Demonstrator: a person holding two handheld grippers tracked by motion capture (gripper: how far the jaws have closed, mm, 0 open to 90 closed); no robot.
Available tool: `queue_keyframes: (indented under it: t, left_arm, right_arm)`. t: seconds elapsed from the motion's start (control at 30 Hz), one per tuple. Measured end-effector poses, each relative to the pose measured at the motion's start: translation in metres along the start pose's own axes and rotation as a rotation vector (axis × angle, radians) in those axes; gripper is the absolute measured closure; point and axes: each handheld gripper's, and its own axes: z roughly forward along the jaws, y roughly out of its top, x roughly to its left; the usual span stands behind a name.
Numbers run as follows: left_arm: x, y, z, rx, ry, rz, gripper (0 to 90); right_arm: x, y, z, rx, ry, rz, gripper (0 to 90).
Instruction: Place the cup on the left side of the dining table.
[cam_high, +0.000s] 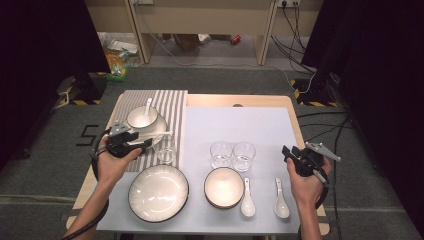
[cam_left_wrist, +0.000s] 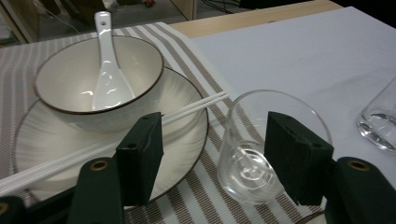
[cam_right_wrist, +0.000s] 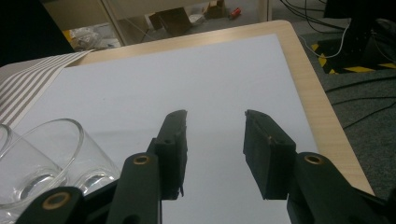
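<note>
Left gripper (cam_left_wrist: 212, 154) released: jaws apart, glass (cam_left_wrist: 261, 149) upright on the striped mat (cam_left_wrist: 205, 196) between them, nearer the right-hand jaw. No pad visibly presses it.

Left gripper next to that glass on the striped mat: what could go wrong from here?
1. The left gripper is open, and one jaw stands close in front of the glass; a sideways pull could tip it.
2. The chopsticks lie loose across the plate rim, behind the other jaw; a nudge could roll them off.

glass (cam_left_wrist: 261, 154) | clear, empty | upright | striped mat's edge, beside plate
</note>
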Motion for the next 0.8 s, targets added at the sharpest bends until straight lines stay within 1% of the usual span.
queue_keyframes:
  t: [0.03,0.07,0.1,0.17,0.27,0.37,0.43,0.53,0.6,0.63,0.7,0.8]
  left_arm:
    - [0.004,-0.006,-0.005,-0.011,0.003,0.001,35.3]
    - [0.007,-0.011,-0.008,-0.016,0.003,-0.005,35.0]
    - [0.01,-0.016,-0.011,-0.014,0.004,-0.005,34.7]
    - [0.016,-0.027,-0.016,-0.018,0.021,-0.002,33.9]
    - [0.025,-0.043,-0.023,-0.022,0.04,-0.013,33.7]
    - [0.032,-0.061,-0.028,-0.047,0.035,-0.039,33.6]
    - [0.036,-0.073,-0.031,-0.057,0.046,-0.051,33.6]
    - [0.038,-0.087,-0.034,-0.07,0.055,-0.071,33.4]
    - [0.037,-0.093,-0.035,-0.061,0.058,-0.062,33.2]
    - [0.037,-0.095,-0.036,-0.066,0.061,-0.062,33.0]
    - [0.036,-0.099,-0.038,-0.079,0.068,-0.07,32.8]
    - [0.034,-0.106,-0.039,-0.082,0.074,-0.075,32.3]
  right_arm:
    - [0.0,0.0,0.0,-0.002,0.001,0.0,59.7]
    - [0.0,0.0,0.0,-0.003,0.002,0.002,59.6]
    - [-0.001,0.0,0.0,-0.003,0.001,0.001,59.6]
    - [-0.001,0.0,0.0,-0.002,0.002,0.002,59.6]
    - [-0.001,0.0,0.0,-0.002,0.002,0.002,59.5]
    - [-0.001,0.0,-0.001,-0.004,0.001,0.0,59.5]
    - [-0.001,0.0,-0.001,-0.007,0.002,-0.001,59.4]
    - [0.0,0.0,-0.001,-0.004,0.0,-0.001,59.3]
    - [0.0,0.0,-0.001,-0.002,0.002,-0.001,59.3]
    - [0.0,0.0,-0.001,-0.004,0.004,-0.002,59.2]
    - [0.001,0.0,-0.001,-0.007,0.008,0.002,59.2]
    - [0.0,0.0,-0.002,-0.006,0.008,0.002,59.1]
